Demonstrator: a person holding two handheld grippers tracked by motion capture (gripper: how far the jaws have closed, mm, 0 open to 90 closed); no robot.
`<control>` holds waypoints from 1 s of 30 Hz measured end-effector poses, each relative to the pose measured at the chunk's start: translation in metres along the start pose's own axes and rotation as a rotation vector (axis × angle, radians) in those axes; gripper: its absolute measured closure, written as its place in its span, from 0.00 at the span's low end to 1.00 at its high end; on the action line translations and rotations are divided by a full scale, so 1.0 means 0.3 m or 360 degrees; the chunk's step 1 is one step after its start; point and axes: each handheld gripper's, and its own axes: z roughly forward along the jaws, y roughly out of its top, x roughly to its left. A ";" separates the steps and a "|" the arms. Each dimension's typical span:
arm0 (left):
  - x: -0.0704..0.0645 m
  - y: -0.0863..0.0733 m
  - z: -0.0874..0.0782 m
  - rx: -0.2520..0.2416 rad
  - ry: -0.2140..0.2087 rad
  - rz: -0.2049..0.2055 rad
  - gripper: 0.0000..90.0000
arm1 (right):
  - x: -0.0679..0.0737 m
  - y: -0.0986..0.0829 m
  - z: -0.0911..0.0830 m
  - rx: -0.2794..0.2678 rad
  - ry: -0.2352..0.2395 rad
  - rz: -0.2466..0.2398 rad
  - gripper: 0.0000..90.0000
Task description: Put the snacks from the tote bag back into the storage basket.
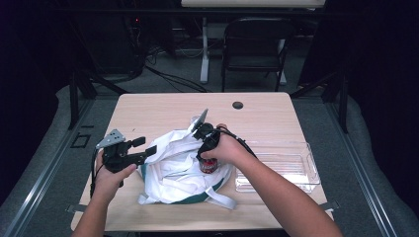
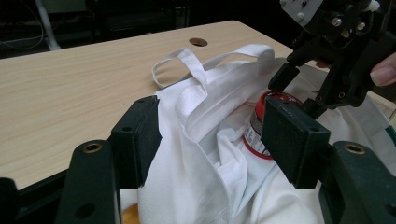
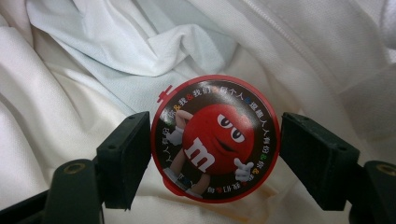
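A white cloth bag point(image 1: 173, 170) with green trim lies crumpled at the middle of the wooden table point(image 1: 158, 111). Inside its mouth stands a small can point(image 3: 215, 144) with a red cartoon-candy lid, which peeks out red in the high view point(image 1: 208, 166). My right gripper point(image 3: 215, 142) points down into the bag, its jaws closed against both sides of the lid. My left gripper point(image 2: 215, 135) is at the bag's left edge point(image 1: 144, 146). Its jaws are spread wide, with the bag's rim fabric point(image 2: 187, 112) lying between them and against the left jaw.
A clear plastic tray point(image 1: 296, 168) sits on the table right of the bag. The bag's handle loop point(image 2: 173, 65) lies on the bare wood behind it. A cable hole point(image 1: 237, 105) is near the far edge. A dark chair point(image 1: 254, 44) stands beyond the table.
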 end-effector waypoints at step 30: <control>0.000 0.001 0.000 -0.0003 -0.0001 -0.0001 0.42 | 0.001 0.014 0.064 0.0114 0.0008 0.0072 0.27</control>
